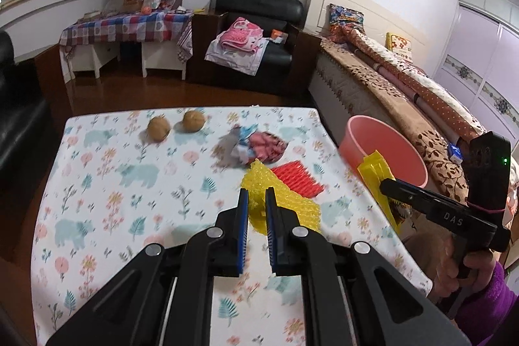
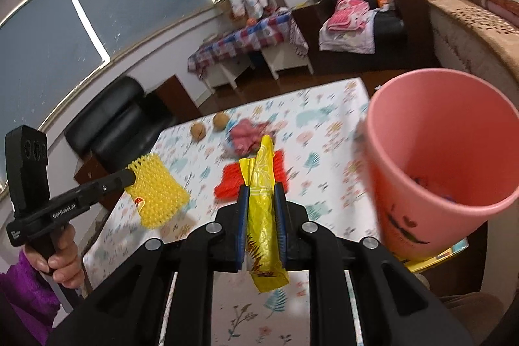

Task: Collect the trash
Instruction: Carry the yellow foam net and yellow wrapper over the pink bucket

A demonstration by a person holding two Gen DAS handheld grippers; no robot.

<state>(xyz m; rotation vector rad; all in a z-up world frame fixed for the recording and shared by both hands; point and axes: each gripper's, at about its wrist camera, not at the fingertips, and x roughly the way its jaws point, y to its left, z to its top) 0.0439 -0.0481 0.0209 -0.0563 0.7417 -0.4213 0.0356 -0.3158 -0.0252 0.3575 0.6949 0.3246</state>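
I am looking into a bedroom with a bed (image 1: 405, 86) along one wall and a black armchair (image 1: 256, 31) beyond the surface (image 1: 107, 184), which wears a cloth printed with flowers and pale bears. My left claw (image 1: 256, 196) is clenched on a yellow foam net (image 2: 155, 196), which it holds lifted above the cloth. My right claw (image 2: 261, 193) is clenched on a yellow wrapper (image 2: 264, 216) that stands up between its pads and hangs out below them. The pink bin (image 2: 431, 216) stands just off the surface's right edge, close beside the right claw, with some dark scraps in its bottom. Still lying on the cloth are a red foam net (image 1: 296, 180), a crumpled pink-and-blue heap (image 1: 256, 145) behind it, and two brown round things (image 1: 176, 125) at the far edge.
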